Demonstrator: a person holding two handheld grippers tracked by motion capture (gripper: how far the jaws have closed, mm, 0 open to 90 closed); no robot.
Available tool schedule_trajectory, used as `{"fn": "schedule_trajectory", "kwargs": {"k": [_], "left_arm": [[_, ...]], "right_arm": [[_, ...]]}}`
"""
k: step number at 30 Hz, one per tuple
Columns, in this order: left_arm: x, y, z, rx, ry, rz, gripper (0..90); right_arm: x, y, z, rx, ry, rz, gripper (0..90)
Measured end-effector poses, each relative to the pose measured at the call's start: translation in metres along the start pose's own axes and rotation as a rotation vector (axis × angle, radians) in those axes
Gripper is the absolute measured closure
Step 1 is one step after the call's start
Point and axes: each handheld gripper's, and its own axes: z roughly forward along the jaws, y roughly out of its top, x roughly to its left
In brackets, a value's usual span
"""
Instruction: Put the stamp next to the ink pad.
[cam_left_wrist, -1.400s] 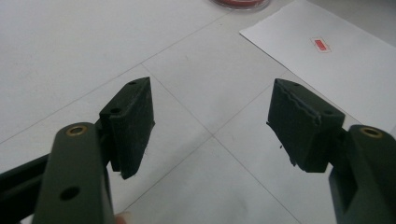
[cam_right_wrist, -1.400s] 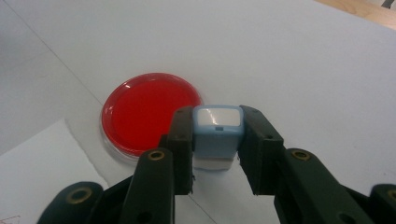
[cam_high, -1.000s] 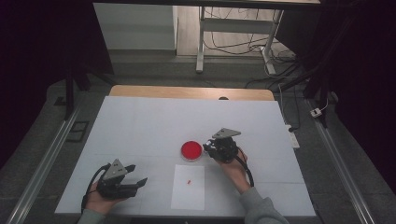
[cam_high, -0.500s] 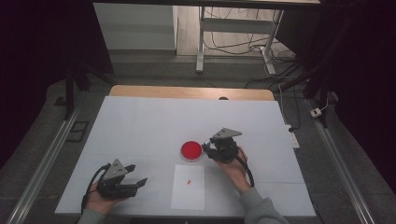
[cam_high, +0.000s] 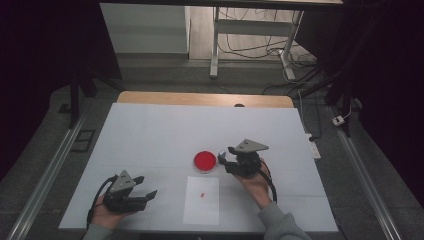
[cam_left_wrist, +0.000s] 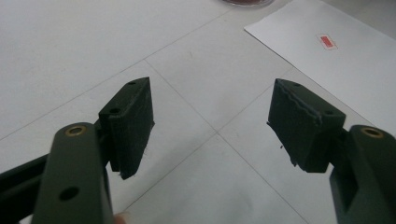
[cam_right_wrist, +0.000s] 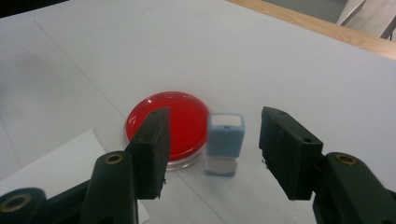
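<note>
Both tongs open — right tongs (cam_right_wrist: 212, 154) just parted, blue stamp (cam_right_wrist: 225, 140) standing free between — left tongs (cam_left_wrist: 210, 126) empty.

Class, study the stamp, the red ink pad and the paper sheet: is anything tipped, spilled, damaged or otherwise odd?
Nothing stands out. The blue stamp stands upright beside the red ink pad, between the open jaws of the right hand-held gripper. The paper sheet lies flat with one small red mark.

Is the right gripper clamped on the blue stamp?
No: the stamp stands free between the right gripper's open jaws, beside the red ink pad.
</note>
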Motion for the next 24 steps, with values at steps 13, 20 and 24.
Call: {"fn": "schedule_trajectory", "kwargs": {"k": [13,20,24], "left_arm": [[0.002,-0.001,0.001,-0.001,-0.002,-0.012,31.1],[0.002,-0.002,0.002,0.002,-0.003,-0.013,31.1],[0.002,-0.002,0.003,0.004,-0.006,-0.014,31.0]], "right_arm": [[-0.001,-0.021,-0.040,-0.029,-0.013,-0.024,42.3],[-0.010,-0.040,-0.071,-0.041,-0.038,-0.022,41.8],[-0.015,-0.054,-0.091,-0.046,-0.049,-0.017,41.7]]}}
